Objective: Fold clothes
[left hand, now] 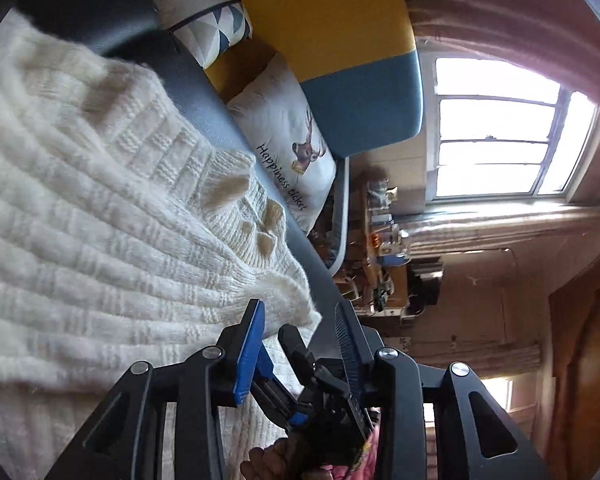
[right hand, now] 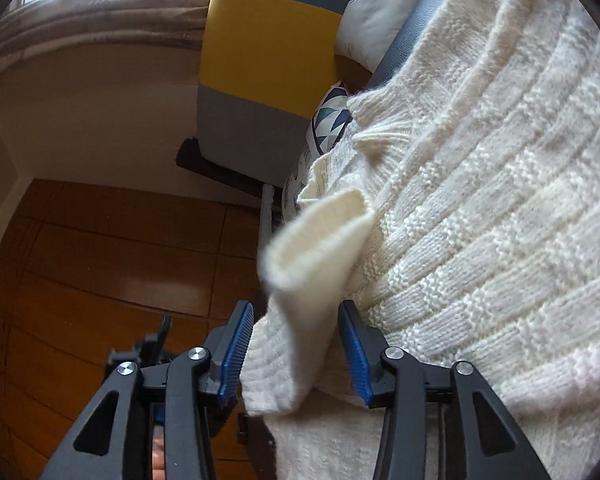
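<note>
A cream chunky-knit sweater (left hand: 100, 200) lies spread over a dark sofa seat (left hand: 204, 100). In the left wrist view my left gripper (left hand: 300, 312) stands open, and the sweater's fuzzy corner (left hand: 300, 300) lies at its fingertips without being pinched. In the right wrist view the same sweater (right hand: 480, 220) fills the right side. A folded-over flap of it (right hand: 312, 248) hangs loose between the blue pads (right hand: 238, 344) of my right gripper (right hand: 296, 308). Those jaws are apart and not pressing on the knit.
A deer-print cushion (left hand: 288, 148) and a triangle-patterned cushion (left hand: 216, 28) lean on the yellow and blue sofa back (left hand: 328, 20). A cluttered table (left hand: 380, 240) stands under a bright window (left hand: 500, 128). Wooden floor (right hand: 100, 260) lies beside the sofa's edge. A hand (left hand: 264, 464) shows below.
</note>
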`<state>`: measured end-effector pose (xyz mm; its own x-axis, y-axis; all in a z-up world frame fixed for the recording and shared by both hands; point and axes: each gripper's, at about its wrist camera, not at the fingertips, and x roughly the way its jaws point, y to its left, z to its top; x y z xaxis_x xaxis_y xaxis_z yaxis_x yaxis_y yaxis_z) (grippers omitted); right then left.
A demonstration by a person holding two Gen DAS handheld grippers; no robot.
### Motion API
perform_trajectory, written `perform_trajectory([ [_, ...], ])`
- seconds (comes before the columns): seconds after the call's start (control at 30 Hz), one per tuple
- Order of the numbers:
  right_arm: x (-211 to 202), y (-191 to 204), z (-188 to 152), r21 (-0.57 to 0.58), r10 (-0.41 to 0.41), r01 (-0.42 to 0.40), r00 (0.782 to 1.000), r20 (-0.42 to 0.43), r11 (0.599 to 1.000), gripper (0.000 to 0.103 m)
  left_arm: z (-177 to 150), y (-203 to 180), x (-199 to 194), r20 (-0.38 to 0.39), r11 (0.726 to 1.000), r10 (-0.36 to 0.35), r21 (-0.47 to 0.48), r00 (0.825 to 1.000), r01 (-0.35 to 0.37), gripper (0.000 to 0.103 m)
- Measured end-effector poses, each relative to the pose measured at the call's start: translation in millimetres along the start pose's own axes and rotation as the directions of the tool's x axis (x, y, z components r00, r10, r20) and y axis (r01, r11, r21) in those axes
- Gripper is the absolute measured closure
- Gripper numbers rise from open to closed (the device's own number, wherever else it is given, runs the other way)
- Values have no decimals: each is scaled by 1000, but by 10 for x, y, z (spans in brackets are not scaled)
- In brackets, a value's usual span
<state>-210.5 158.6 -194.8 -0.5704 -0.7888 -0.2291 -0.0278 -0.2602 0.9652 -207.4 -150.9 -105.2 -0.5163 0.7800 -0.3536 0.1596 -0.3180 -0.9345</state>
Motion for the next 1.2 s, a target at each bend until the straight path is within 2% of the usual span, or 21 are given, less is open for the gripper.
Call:
perform_trajectory([
  [0.07,-26,-38,-30,43,26,-28,999,38,999,51,-32,141,-325,52,998,-35,-41,998,37,63],
  [0.13,-3,-33,-62,47,2,-4,999,54,999,51,-71,294,-634,106,996,-41,-70,994,48,62],
  [0.23,143,100,-114,-13,-133,134,990,37,991,51,-151,511,-1006,168,994,-34,-97,985,50,60],
  [0.33,317,245,-181,-112,-290,288,957,-4,951,52,-204,725,-1177,197,989,-43,-134,980,70,60],
  [0.37,369,286,-200,-141,-337,332,941,-16,933,61,-218,797,-1215,206,985,-49,-152,977,82,60],
  [0.4,412,310,-213,-157,-392,384,920,-22,910,92,-231,866,-1243,213,980,-66,-172,975,104,60],
  [0.43,443,343,-226,-175,-427,417,904,-20,892,97,-247,922,-1272,221,974,-78,-191,972,122,60],
  [0.53,486,475,-256,-250,-472,455,882,-6,855,97,-279,1047,-1321,236,958,-109,-235,966,165,59],
  [0.6,547,678,-238,-300,-467,445,884,-1,844,97,-292,1097,-1312,236,948,-124,-260,964,185,52],
  [0.7,577,1105,-186,-385,-450,419,893,9,823,97,-317,1106,-1238,228,934,-156,-283,961,218,50],
  [0.77,632,1409,-144,-432,-431,393,902,10,812,97,-342,1070,-1133,223,924,-185,-293,957,247,44],
  [0.83,797,1755,-139,-477,-410,365,912,11,800,97,-358,1040,-1037,240,910,-206,-310,949,275,39],
  [0.93,760,2211,-130,-537,-373,324,928,20,779,97,-308,1054,-897,280,872,-240,-360,930,333,35],
  [1.07,666,2726,-64,-600,-329,301,942,65,741,97,-120,1032,-818,347,864,-214,-370,913,342,35],
  [1.2,463,2976,72,-625,-305,307,945,113,717,97,70,1003,-822,380,883,-167,-353,910,310,35],
])
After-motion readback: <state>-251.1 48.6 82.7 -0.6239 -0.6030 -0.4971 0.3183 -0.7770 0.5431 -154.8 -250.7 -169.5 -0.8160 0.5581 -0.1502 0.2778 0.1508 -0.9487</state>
